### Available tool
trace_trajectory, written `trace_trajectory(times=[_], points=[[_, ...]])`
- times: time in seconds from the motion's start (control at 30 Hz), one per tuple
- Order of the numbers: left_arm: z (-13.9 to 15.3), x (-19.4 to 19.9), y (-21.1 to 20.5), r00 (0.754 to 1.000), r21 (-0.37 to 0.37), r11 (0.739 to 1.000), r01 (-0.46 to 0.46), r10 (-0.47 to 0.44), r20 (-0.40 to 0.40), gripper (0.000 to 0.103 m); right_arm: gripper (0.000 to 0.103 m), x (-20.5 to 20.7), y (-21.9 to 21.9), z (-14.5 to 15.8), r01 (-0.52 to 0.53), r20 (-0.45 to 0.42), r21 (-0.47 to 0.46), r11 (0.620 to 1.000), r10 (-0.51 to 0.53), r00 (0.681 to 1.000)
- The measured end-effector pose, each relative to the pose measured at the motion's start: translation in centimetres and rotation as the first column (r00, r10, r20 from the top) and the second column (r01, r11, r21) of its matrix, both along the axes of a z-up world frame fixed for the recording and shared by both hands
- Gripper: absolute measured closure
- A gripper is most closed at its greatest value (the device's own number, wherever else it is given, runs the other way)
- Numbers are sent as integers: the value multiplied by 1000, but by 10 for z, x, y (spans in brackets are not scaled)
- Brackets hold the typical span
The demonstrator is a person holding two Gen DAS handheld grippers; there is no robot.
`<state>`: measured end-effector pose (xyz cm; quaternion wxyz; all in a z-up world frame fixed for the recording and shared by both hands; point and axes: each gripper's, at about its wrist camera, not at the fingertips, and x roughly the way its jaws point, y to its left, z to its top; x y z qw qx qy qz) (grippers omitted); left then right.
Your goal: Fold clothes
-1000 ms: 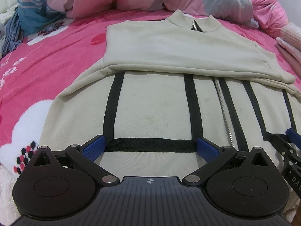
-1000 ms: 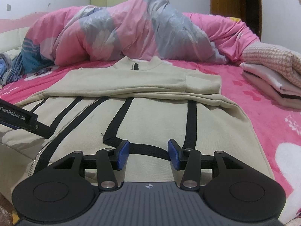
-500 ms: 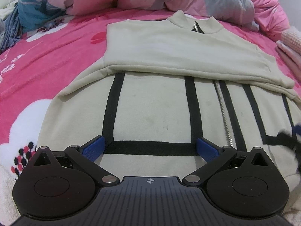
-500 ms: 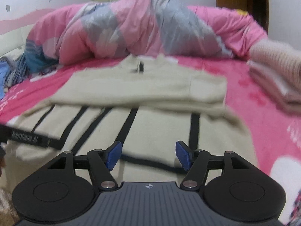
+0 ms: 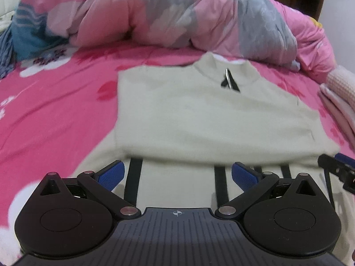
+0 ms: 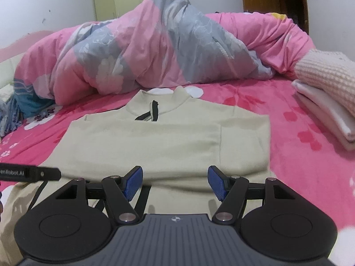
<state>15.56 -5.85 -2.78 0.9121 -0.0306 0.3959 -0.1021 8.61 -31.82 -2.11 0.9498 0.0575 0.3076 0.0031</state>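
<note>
Here the beige jacket (image 5: 199,115) lies flat on the pink bed sheet (image 5: 55,115), directly ahead of both tools, with its collar (image 6: 155,98) at the far end. The left hand-held gripper (image 5: 177,174) has its blue pads (image 5: 111,174) spread wide and holds nothing; under and just in front of it is the lower part of the jacket with black stripes (image 5: 132,181), and the folded sleeve edge crosses just beyond the pads. The right hand-held gripper (image 6: 175,182) is also spread, with nothing between the pads, over the near part of the same jacket. Beyond the collar a pink and grey quilt (image 6: 155,51) is heaped. To the right of the right hand-held gripper, well apart from it, stands a stack of folded clothes (image 6: 326,102).
</note>
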Motion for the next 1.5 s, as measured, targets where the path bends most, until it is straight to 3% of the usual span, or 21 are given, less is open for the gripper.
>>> trace_trajectory(times=[0.07,0.3,0.57,0.77,0.93,1.03,1.27,1.5], points=[[0,18,-2,1000,-19,1000,-4,4,-18,0,25,16,2,1,-8,1,-21,1000,8,1000],[3,63,-5,1000,-54,999,3,-4,-31,0,25,69,9,-4,-55,25,-87,995,58,998],[6,130,-28,997,-3,998,64,-64,-49,0,25,134,-9,-5,-85,49,16,996,84,995],[-11,168,-35,986,-110,993,51,-67,-153,0,26,172,-13,-21,-87,59,16,996,86,995],[-24,186,-30,980,-158,987,10,-41,-192,0,32,188,-22,-46,-53,43,88,995,49,998],[-29,195,-25,978,-186,982,-8,-31,-208,0,36,194,-30,-66,-24,-22,136,990,27,999],[-33,216,-6,957,-297,951,-88,-2,-290,0,36,193,-36,-72,-21,-10,171,985,24,1000],[-12,218,4,962,-256,954,-156,88,-260,0,36,191,-41,-73,-24,4,208,978,24,1000]])
